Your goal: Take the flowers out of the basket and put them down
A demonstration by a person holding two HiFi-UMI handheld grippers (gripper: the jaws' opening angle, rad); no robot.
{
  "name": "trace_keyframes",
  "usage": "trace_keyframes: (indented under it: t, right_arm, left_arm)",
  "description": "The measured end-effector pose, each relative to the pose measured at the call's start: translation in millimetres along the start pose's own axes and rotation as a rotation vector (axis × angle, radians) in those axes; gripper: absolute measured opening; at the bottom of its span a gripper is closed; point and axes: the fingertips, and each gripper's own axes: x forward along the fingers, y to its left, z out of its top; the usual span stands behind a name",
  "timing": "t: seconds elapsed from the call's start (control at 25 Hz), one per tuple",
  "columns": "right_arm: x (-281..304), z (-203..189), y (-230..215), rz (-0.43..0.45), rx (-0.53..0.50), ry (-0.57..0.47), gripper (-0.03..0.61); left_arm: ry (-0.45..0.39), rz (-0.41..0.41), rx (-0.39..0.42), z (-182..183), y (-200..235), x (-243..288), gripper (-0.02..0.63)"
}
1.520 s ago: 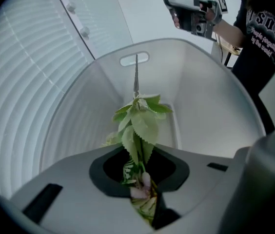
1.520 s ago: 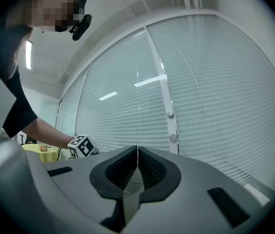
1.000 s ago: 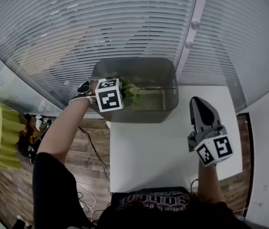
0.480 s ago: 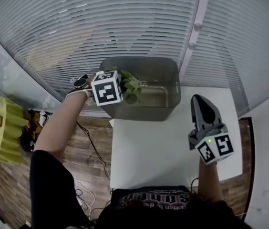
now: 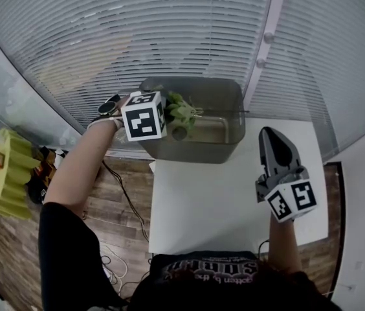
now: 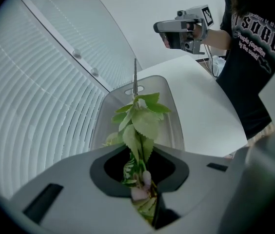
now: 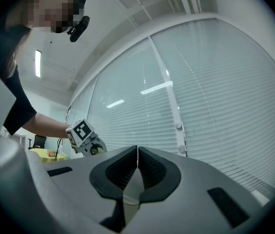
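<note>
Looking down from the head view, we see one translucent grey basket [image 5: 195, 153] at the far edge of a white tabletop [image 5: 208, 199], in front of window blinds [image 5: 169, 31]. The left claw [image 6: 142, 179] is clenched on one sprig of artificial flowers [image 6: 140, 126], pinching it at the end that carries a pale pink bloom. The sprig's long axis runs straight out along the claw's own line. Its serrated green leaves fan away from the jaws, and a thin bare stem tip points toward the basket's far end. The claw tilts steeply downward, so the sprig hangs over the left part of the basket's opening. We cannot tell whether the tip touches anything inside.

The right claw [image 7: 137, 152] is closed on nothing, its two ribbed pads pressed together. It is held up over the right side of the tabletop, well apart from the basket.

We count two claws, each with one cube of black-and-white square markers, one basket and one held sprig.

The only writing is white lettering on the person's black shirt [image 6: 257, 28], too cropped and curved to read
</note>
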Motion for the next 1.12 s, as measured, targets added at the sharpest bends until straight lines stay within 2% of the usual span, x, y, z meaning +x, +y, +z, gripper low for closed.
trace_keyframes:
  t: [0.24,0.96,1.12]
  right_arm:
    - [-2,2,1,0.006,0.005,-0.004,0.029]
    - [-25,9,-2,0.027,0.014,-0.024,0.029]
    - [-36,14,-8,0.038,0.018,-0.033,0.029]
  left_arm:
    - [-0.008,-0.024,-0.038,3,-5,-6,0.08]
    - [-0.039,0.012,-0.084,29,-12,-32,0.084]
    - [-0.017,0.023,-0.076,41,-21,-41,0.087]
